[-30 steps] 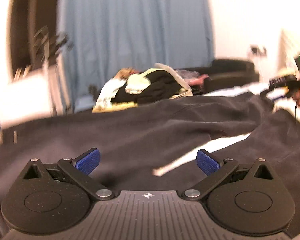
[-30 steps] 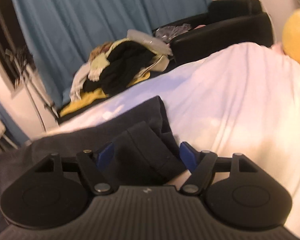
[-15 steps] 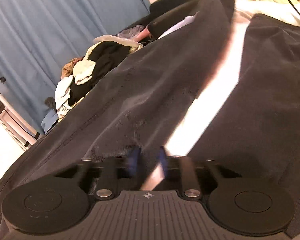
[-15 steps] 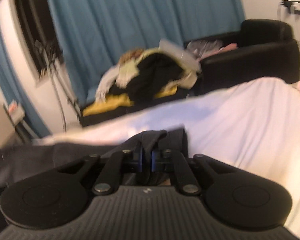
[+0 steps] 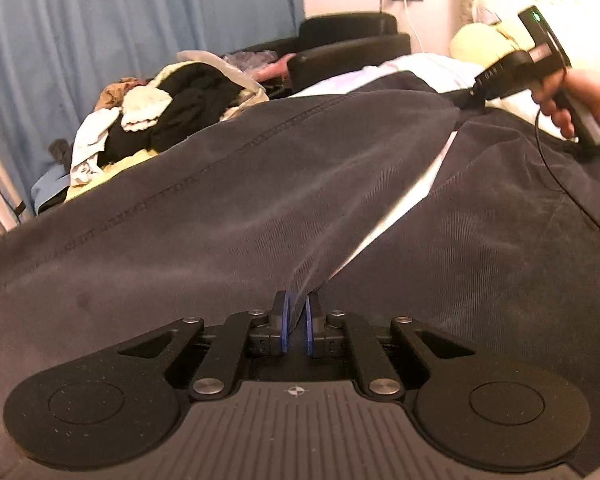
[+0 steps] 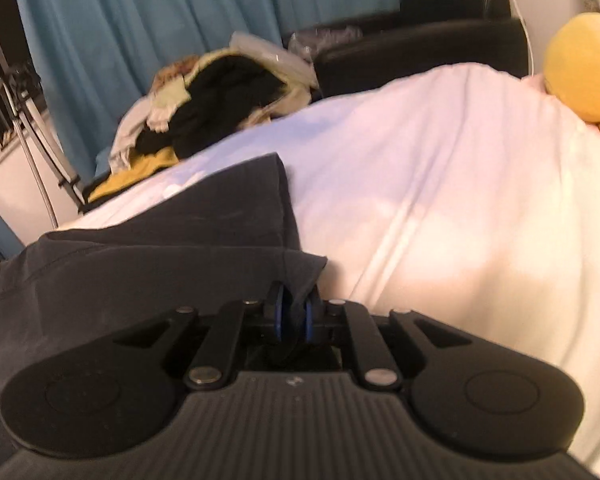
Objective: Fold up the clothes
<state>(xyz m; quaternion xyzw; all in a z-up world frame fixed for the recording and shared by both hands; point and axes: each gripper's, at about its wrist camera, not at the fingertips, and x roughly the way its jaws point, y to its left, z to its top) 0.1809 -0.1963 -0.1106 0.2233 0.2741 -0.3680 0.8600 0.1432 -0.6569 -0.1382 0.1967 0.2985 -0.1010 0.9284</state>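
Plainly, the dark corduroy trousers (image 5: 228,216) lay spread across the bed (image 6: 440,184), over its white sheet, and both grippers had hold of them at opposite ends. That looked like the start of a fold: with one leg pinched at each end, the cloth could be lifted and carried over its twin in one piece. The pale sliver of sheet between the two legs suggested they had not yet been brought together.

The left gripper (image 5: 296,324) had its blue-padded fingers (image 5: 285,330) drawn almost together, a thin fold of the fabric standing up between them and running off in a taut ridge toward the far end. So it was clamped on the trousers, near what I took to be the inner edge of a leg.

The right gripper (image 6: 293,320) was likewise nearly closed, its fingers (image 6: 278,322) pinching the bunched end of the same garment, probably a cuff, just above the sheet. From the left camera I could see that gripper held in the person's right hand (image 5: 588,100) at the far end of the stretched cloth.

Beyond the bed sat a heap of unsorted clothes (image 6: 216,104), a black armchair (image 6: 428,36) and blue curtains (image 6: 160,20); a yellow cushion (image 6: 584,64) rested near the head of the bed.
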